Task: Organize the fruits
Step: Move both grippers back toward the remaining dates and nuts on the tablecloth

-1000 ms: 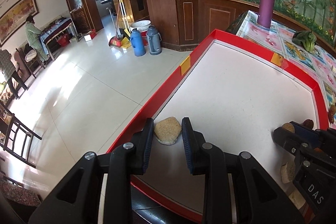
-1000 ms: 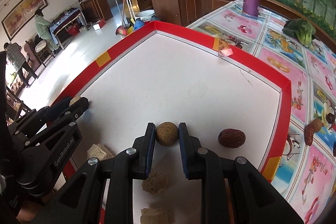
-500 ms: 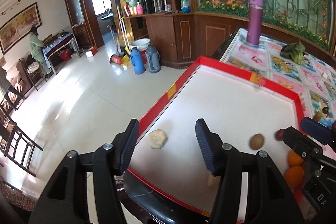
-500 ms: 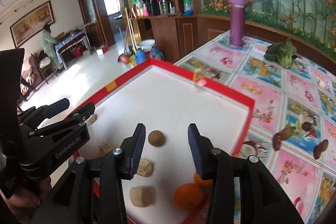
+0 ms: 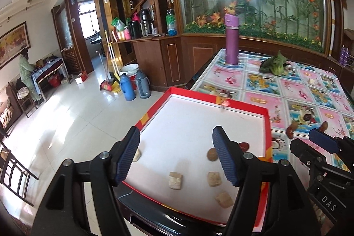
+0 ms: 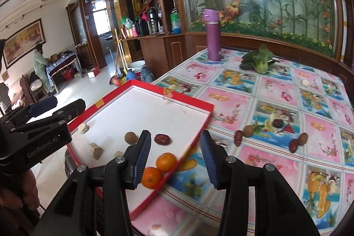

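Blue ribbed pads, black frames: my left gripper (image 5: 177,156) hangs spread wide and empty above the near edge of the red-rimmed tray (image 5: 243,104); my right gripper (image 6: 176,156) likewise gapes, holding nothing, over the tray's right rim.

Tray contents, near to far:
- two oranges (image 6: 159,170) touching, at the near right corner;
- pale cut chunks (image 5: 176,180), three near the front edge, one (image 5: 136,155) against the left rim;
- one round brown fruit (image 6: 130,138) and one red date (image 6: 162,139), side by side mid-tray.

Bench, floral cloth (image 6: 287,90): the tray sits at its near left corner. Loose on the cloth to the right of the tray: two dates (image 6: 238,138) and two round brown fruits (image 6: 249,131), in pairs well apart. Far edge: purple flask (image 6: 212,35), leafy greens (image 6: 258,61).

Progress, my estimate: well over half is gathered; the four pieces on the cloth remain, and the right gripper is nearer them.

Change since a second ago: both grippers were then closed around pieces, the left on a pale chunk by the left rim, the right on the round brown fruit. Both have let go and pulled back and up.
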`<state>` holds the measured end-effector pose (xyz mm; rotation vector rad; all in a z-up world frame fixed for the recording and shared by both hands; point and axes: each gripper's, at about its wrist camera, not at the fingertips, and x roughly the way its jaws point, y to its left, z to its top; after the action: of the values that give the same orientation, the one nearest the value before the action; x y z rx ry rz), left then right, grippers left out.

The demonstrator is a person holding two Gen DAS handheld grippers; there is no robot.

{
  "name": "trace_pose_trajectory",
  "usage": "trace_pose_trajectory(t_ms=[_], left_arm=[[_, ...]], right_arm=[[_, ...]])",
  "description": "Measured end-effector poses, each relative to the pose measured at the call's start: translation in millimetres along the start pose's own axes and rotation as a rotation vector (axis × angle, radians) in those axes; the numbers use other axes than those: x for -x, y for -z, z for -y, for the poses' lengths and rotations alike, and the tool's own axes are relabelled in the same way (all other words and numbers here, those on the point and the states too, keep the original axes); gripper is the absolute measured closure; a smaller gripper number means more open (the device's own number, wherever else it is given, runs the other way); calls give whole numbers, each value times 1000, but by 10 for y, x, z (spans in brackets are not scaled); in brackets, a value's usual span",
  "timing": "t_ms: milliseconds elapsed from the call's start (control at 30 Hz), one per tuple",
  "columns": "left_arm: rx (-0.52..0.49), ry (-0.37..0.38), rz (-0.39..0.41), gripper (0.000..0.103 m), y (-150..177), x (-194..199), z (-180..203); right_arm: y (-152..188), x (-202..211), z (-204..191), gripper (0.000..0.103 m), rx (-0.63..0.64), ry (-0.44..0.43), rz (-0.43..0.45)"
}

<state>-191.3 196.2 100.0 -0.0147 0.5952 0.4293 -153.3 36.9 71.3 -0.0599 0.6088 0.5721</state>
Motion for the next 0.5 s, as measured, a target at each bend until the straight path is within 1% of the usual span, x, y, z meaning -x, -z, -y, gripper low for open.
trace_pose_trajectory(t_ms=[100, 300, 367, 500], left_arm=[[-11, 12, 17, 23, -2, 83, 101], [-44, 54, 10, 20, 25, 151, 345], [-63, 94, -4, 18, 60, 160, 469], [-120, 169, -38, 17, 156, 173, 775]], right_arm=[[61, 111, 121, 54, -2, 30, 15], [211, 352, 522, 53, -38, 94, 39], [284, 446, 708, 53, -55, 127, 43], [456, 617, 1163, 52, -116, 224, 35]])
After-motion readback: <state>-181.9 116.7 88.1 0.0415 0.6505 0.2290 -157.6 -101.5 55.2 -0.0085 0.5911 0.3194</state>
